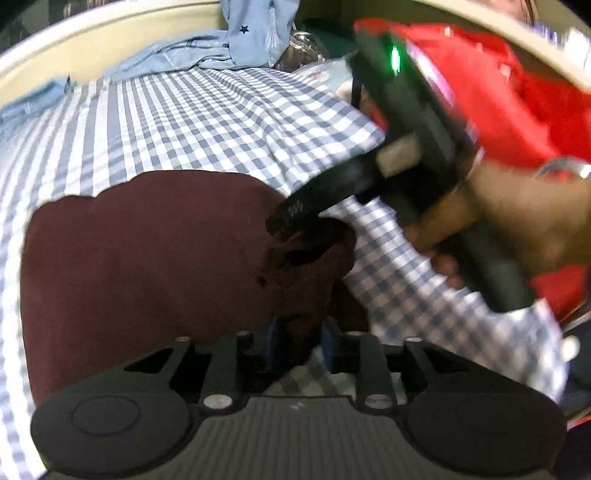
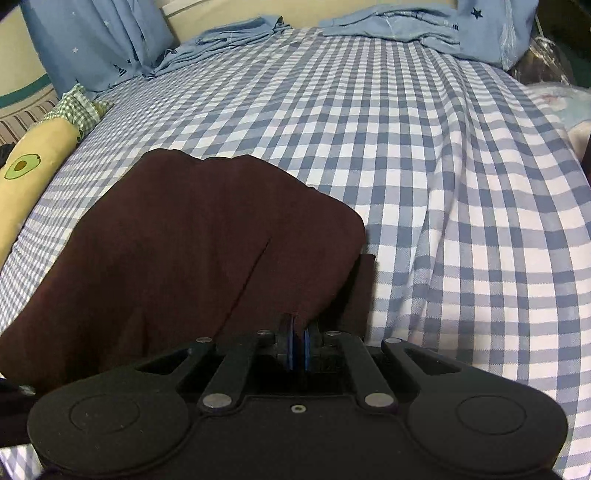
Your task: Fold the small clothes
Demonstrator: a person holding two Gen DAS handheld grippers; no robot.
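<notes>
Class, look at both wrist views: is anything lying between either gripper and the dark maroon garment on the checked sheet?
Nothing visible does. The right gripper is shut on the maroon garment at its near edge; the left gripper stands open with a fold of it between its fingers.

We find no readable words, brands or numbers in either view. The only signs are printed motifs: dark stars on the light blue cloth point(image 1: 255, 26) at the far edge of the bed, and an avocado picture on the yellow bolster pillow point(image 2: 29, 173) at the left in the right wrist view.
</notes>
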